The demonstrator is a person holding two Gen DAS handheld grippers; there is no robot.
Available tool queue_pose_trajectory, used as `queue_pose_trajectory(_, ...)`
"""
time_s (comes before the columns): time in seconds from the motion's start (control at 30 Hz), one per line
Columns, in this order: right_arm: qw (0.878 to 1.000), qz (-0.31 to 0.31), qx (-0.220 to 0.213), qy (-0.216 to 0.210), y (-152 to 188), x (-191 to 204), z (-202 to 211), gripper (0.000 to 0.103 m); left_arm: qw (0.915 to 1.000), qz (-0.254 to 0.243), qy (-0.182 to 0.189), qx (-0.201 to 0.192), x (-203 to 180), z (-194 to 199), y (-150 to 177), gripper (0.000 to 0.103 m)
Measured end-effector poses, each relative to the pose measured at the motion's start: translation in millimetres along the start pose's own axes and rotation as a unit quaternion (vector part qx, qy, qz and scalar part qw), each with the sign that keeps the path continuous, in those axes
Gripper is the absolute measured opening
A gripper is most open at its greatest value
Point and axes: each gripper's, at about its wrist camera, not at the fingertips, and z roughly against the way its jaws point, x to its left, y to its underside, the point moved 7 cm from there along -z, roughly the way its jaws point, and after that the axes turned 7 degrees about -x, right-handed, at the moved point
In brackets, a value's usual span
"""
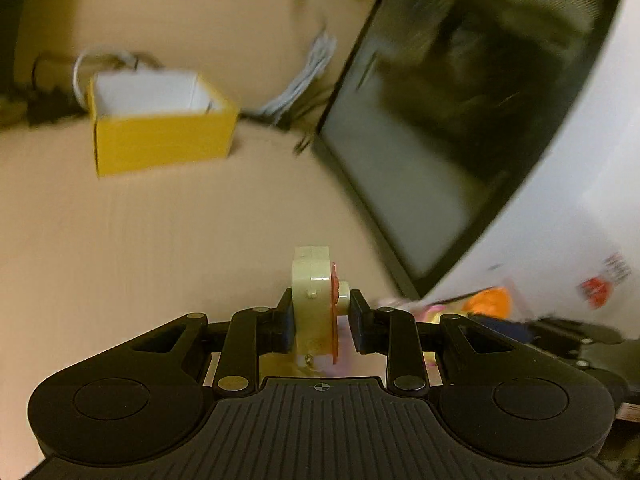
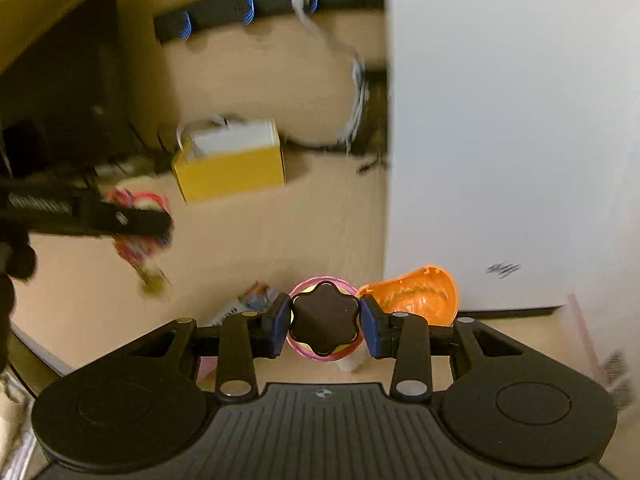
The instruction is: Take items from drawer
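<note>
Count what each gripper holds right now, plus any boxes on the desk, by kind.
Toys held: 2, a cream toy in the left gripper, a dark star-shaped toy in the right gripper
Yellow box: 1
Total: 3

Glossy cream plastic toy (image 1: 314, 300) — matt black ribbed plastic claw (image 1: 320, 314); yellow cardboard box (image 1: 160, 128).

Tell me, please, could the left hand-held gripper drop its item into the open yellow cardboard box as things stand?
Probably yes: the left hand-held gripper holds a cream plastic piece, and bare tabletop lies between it and the yellow cardboard box, whose top is open.
</note>
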Motion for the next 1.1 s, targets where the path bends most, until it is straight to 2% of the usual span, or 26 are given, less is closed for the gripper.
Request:
queue_pose_trajectory(0.13,0.998,0.043,0.015,0.037,10.4,18.9,-22.1,0.037,0.9989,0.030,0.021,0.029,24.0,-17.4,19.9,0.030)
queue_pose_trajectory(0.23,0.998,0.039,0.019,0.042,13.7,23.1,-2.4,0.037,0.9976,0.031,0.055,0.028,27.0,-16.1,27.2,0.030)
queue_pose_trajectory(0.3,0.998,0.023,0.036,0.045,23.4,17.8,17.8,0.037,0.9976,0.022,0.053,0.039,29.0,-26.2,29.8,0.030)
queue_pose_trajectory(0.37,0.997,0.012,0.058,0.050,42.3,10.4,38.6,0.037,0.9989,0.006,0.017,0.044,34.9,-42.3,31.7,0.029)
queue_pose_trajectory(0.43,0.996,0.009,0.072,0.058,60.2,2.9,52.8,0.037,0.9989,-0.023,-0.024,0.033,32.5,-46.1,34.0,0.030)
queue_pose_trajectory(0.5,0.995,0.009,0.078,0.060,78.7,-6.1,62.9,0.037,0.9967,-0.056,-0.058,0.012,24.4,-37.6,31.0,0.031)
queue_pose_trajectory(0.57,0.995,-0.003,0.090,0.042,98.3,-12.4,66.8,0.037,0.9926,-0.082,-0.090,-0.008,13.9,-21.8,29.1,0.031)
queue_pose_trajectory(0.7,0.992,-0.020,0.128,0.006,139.5,-18.9,69.6,0.037,0.9876,-0.112,-0.109,0.010,-3.4,-9.5,35.8,0.031)
queue_pose_trajectory(0.77,0.991,-0.025,0.129,-0.006,154.2,-25.8,73.9,0.042,0.9838,-0.122,-0.131,0.010,-6.0,-3.4,39.7,0.031)
queue_pose_trajectory(0.83,0.991,-0.018,0.130,-0.009,162.5,-30.2,72.5,0.051,0.9802,-0.127,-0.152,0.007,-8.5,2.5,42.2,0.031)
queue_pose_trajectory(0.9,0.991,-0.014,0.130,-0.008,166.3,-34.2,73.8,0.053,0.9802,-0.116,-0.160,-0.002,-8.0,15.2,44.4,0.031)
queue_pose_trajectory(0.97,0.992,-0.005,0.125,-0.009,167.6,-39.2,80.0,0.059,0.9830,-0.103,-0.151,-0.015,-12.3,29.9,43.2,0.031)
queue_pose_trajectory(1.03,0.993,0.014,0.120,-0.009,169.0,-42.6,82.0,0.074,0.9881,-0.090,-0.124,-0.016,-23.8,46.0,47.8,0.031)
queue_pose_trajectory(1.1,0.991,0.036,0.127,-0.014,170.6,-46.0,79.7,0.075,0.9923,-0.079,-0.095,-0.011,-36.3,58.6,60.0,0.031)
